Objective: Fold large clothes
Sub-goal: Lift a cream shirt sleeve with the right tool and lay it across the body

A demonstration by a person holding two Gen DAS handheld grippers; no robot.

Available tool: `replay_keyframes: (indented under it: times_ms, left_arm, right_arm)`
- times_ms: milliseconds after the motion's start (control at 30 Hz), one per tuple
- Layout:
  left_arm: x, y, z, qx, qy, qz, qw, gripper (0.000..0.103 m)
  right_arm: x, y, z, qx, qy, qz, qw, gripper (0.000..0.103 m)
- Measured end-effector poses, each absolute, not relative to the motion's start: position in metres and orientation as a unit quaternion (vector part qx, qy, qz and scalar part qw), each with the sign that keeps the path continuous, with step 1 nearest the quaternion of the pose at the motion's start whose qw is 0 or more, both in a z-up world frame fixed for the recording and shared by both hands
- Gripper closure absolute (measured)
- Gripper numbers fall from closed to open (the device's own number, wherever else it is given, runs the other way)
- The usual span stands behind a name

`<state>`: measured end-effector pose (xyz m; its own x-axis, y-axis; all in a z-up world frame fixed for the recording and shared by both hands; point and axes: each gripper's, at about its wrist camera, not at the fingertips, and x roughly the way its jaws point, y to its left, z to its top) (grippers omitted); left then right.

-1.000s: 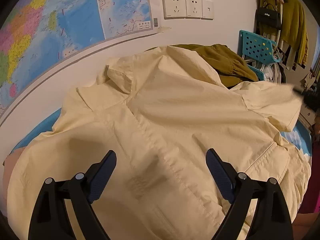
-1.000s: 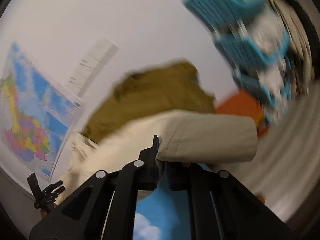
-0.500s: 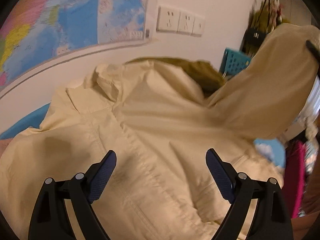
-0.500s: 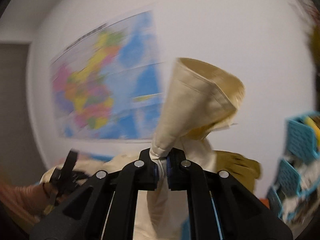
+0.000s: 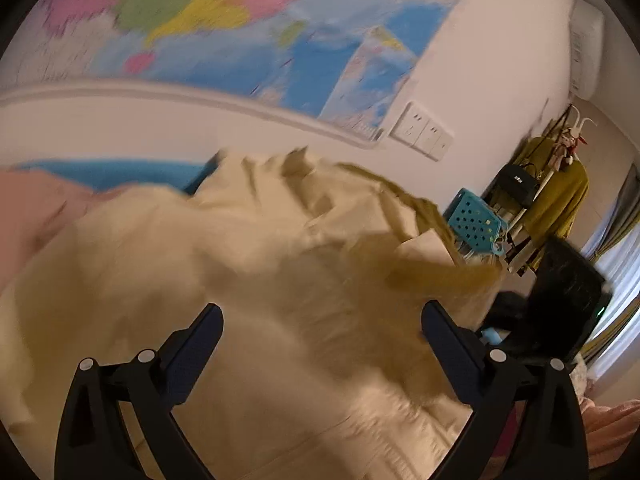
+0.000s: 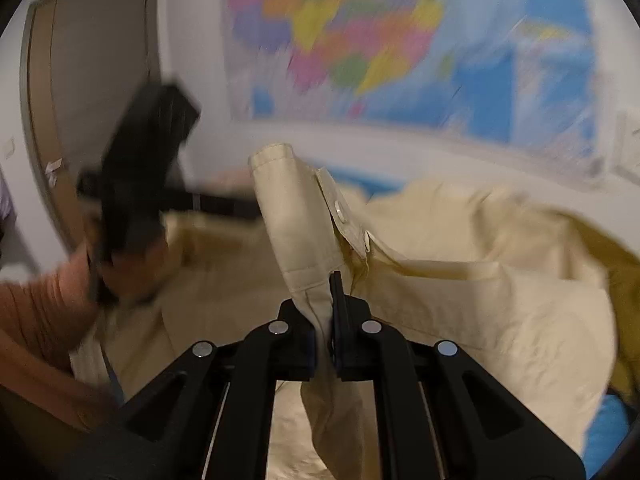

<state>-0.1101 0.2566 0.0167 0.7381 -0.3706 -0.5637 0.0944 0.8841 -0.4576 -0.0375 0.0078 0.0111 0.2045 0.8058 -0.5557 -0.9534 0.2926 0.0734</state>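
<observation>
Looking along the left gripper point(image 5: 322, 336), its jaws have just opened wider and stand apart with nothing between them, over the cream shirt point(image 5: 248, 280) spread on the bed below the wall map point(image 5: 240, 28). If they close here, they could bunch 2 layers together.

From the right view, the right gripper point(image 6: 324, 344) is clamped on the sleeve cuff point(image 6: 296, 224), carried across the shirt body. That thin pinch might slip mid-swing, dropping the sleeve crooked.
</observation>
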Motion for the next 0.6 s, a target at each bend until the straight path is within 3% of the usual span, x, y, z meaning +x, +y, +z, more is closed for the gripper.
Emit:
replay_keyframes:
  times_ms: [67,100,133,367,600]
  left_arm:
    - [-0.108,0.258,0.007,-0.202,0.353,-0.113,0.906,0.007]
    - [-0.106,0.257,0.003,-0.194,0.362,-0.110,0.905,0.007]
    - [-0.100,0.255,-0.002,-0.183,0.373,-0.104,0.903,0.007]
    - [-0.073,0.242,-0.035,-0.119,0.441,-0.096,0.884,0.007]
    - [-0.056,0.216,-0.064,-0.037,0.501,-0.090,0.860,0.007]
  right_arm:
    - [-0.041,0.018,-0.005,-0.169,0.275,0.578,0.750,0.087]
    - [-0.041,0.019,-0.009,-0.175,0.284,0.578,0.745,0.072]
    - [-0.042,0.013,-0.008,-0.171,0.284,0.582,0.743,0.064]
    - [0.007,-0.071,0.037,-0.102,0.278,0.540,0.788,0.061]
    - [0.116,-0.115,0.031,-0.100,0.350,0.377,0.852,0.059]
